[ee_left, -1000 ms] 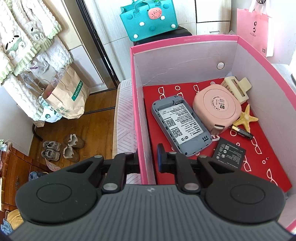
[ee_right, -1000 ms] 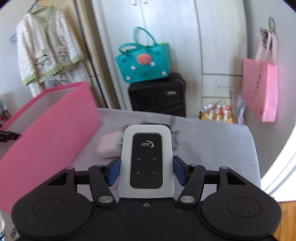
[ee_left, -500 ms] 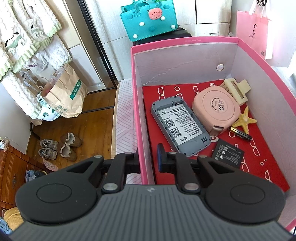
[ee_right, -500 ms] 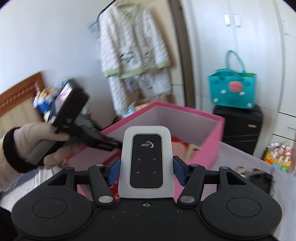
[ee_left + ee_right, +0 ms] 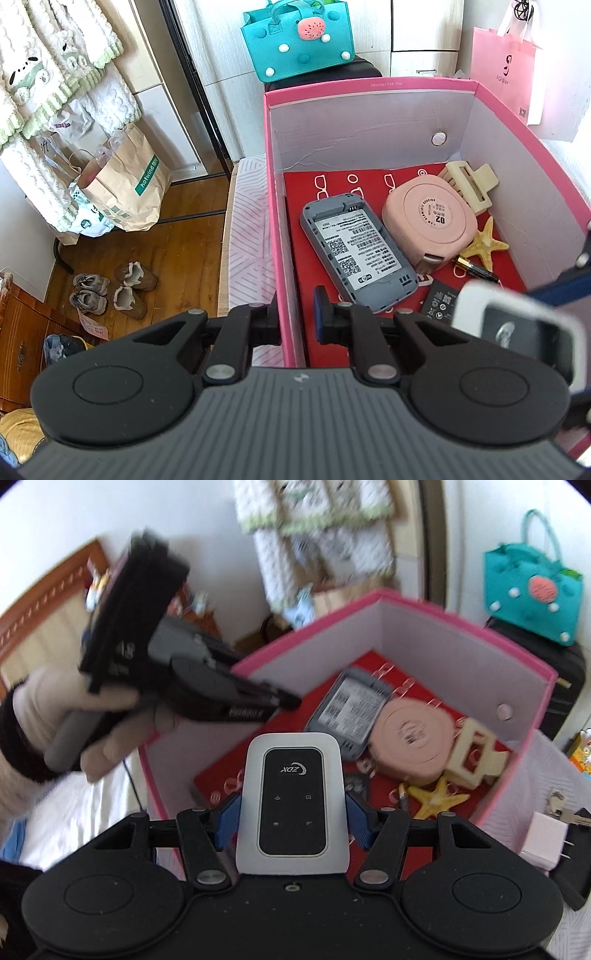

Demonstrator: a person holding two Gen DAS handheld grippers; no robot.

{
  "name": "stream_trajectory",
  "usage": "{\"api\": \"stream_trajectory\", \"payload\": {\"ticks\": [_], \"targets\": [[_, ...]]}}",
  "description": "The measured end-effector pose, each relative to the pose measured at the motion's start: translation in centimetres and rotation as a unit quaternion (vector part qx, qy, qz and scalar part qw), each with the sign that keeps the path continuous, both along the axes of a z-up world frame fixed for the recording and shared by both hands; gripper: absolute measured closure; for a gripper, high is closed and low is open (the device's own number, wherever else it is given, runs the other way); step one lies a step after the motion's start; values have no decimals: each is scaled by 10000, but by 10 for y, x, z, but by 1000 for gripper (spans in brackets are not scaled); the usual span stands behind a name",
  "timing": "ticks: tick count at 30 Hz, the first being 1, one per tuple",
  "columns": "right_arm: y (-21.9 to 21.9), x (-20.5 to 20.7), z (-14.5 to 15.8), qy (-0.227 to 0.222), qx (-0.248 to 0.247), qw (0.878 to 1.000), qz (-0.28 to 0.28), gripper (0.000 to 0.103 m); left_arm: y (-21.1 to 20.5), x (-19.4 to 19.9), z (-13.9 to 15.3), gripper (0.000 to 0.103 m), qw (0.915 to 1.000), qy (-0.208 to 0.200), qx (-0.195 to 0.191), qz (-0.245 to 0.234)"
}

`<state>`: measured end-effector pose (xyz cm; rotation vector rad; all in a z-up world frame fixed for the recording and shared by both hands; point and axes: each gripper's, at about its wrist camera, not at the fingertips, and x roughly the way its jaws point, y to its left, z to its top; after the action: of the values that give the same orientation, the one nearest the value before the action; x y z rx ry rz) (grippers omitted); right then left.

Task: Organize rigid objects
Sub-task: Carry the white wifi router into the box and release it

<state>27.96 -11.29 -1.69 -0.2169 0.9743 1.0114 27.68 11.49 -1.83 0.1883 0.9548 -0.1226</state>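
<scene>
White router (image 5: 292, 801) sits between the blue pads of the right gripper (image 5: 292, 818), which pinch it by its two long sides. Its long side runs straight away from the camera, and its dark front with the small logo faces up. Its far end points at the pink box (image 5: 461, 613), and it hangs over the near edge of the box. Its near end is hidden behind the black body of the gripper.

In the left wrist view the router (image 5: 517, 325) is a blurry shape cut off at the right edge, above the red floor of the box (image 5: 369, 88).

The left gripper (image 5: 295, 314) has its fingers pressed onto the box's left wall, one outside and one inside. A hand (image 5: 85, 716) in a pale glove holds that left gripper (image 5: 284, 700), and it looks blurred.

Inside the box lie a gray router (image 5: 356, 251) with its label side up, a round pink case (image 5: 430, 225), a cream hair clip (image 5: 471, 182), a starfish (image 5: 485, 245), a battery (image 5: 476, 267) and a flat black battery pack (image 5: 441, 299). The gripper partly hides the battery pack.

Outside the box, on the right, a pale plug (image 5: 545, 843) lies on the bed cover (image 5: 554, 760) beside some keys (image 5: 563, 808) that are hard to make out.
</scene>
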Motion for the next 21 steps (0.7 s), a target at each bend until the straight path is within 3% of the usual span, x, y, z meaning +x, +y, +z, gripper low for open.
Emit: {"api": "stream_trajectory", "payload": {"ticks": [9, 14, 18, 21], "targets": [[30, 13, -17, 824, -260, 9959, 260, 38, 2, 0, 0, 91, 10000, -4, -65, -7], [41, 30, -30, 1706, -129, 9850, 199, 38, 3, 0, 0, 91, 10000, -6, -95, 1], [48, 38, -37, 1894, -243, 9816, 95, 38, 3, 0, 0, 91, 10000, -9, -83, -11], [50, 40, -37, 1770, -392, 9834, -52, 38, 3, 1, 0, 91, 10000, -8, -93, -8]]}}
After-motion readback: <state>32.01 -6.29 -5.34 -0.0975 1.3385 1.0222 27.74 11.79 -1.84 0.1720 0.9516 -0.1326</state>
